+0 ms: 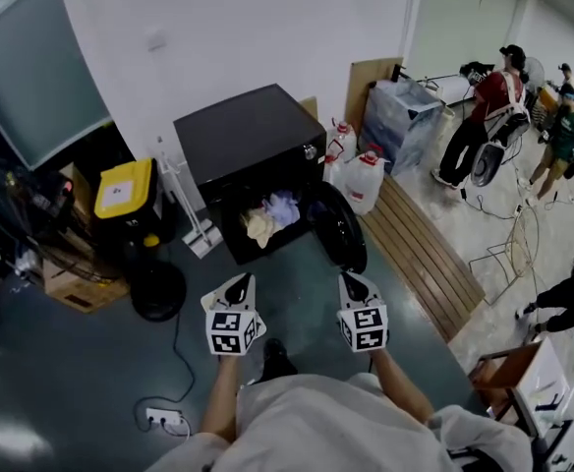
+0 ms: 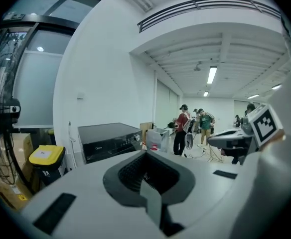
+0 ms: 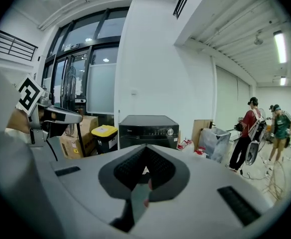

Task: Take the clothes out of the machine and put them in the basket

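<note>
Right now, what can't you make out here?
Head view: clothes in the machine too small to count.
Both gripper views: machine's opening hidden behind the left gripper and right gripper themselves.
Any view: no basket I can identify.
Head view: floor beneath the person hidden by their torso.

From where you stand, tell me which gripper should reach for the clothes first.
Left, probably: the left gripper faces the clothes in the machine, while the right gripper lines up with the swung-open door.
</note>
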`<action>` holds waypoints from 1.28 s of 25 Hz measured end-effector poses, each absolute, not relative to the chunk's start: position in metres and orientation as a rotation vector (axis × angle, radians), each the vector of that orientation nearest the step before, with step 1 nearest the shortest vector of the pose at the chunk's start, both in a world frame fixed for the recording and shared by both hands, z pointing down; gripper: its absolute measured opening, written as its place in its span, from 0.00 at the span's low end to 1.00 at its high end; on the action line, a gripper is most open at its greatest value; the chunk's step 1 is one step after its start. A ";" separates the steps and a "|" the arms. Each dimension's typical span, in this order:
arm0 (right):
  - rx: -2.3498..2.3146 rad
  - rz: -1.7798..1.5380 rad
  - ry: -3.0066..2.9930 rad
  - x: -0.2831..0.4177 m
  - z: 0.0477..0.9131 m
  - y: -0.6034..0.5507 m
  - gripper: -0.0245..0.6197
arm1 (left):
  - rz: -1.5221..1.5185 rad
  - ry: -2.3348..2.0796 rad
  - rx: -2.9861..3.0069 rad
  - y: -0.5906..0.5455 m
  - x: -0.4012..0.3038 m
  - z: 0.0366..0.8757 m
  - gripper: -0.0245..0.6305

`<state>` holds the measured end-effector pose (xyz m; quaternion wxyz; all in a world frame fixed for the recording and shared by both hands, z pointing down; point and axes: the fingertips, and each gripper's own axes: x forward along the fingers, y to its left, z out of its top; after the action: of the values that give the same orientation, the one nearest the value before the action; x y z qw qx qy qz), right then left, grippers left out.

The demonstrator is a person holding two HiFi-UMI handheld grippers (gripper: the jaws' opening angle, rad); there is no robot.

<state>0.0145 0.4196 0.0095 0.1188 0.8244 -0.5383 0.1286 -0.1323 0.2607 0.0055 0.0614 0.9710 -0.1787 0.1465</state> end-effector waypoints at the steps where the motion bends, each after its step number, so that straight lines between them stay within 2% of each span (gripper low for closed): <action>1: 2.413 0.374 -1.572 0.019 0.008 0.407 0.08 | 0.441 -0.535 2.941 0.248 -0.126 0.003 0.07; 18: 2.420 0.359 -1.520 0.084 0.000 0.235 0.08 | 0.424 -0.446 2.964 0.075 -0.050 -0.001 0.07; 32: 2.358 0.441 -1.513 0.090 0.038 0.189 0.08 | 0.531 -0.403 2.896 0.032 -0.039 0.046 0.07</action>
<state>0.0896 0.1885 0.0384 0.1521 0.8216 -0.5274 0.1538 -0.0389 0.0321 0.0464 0.0850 0.9710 -0.1351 0.1781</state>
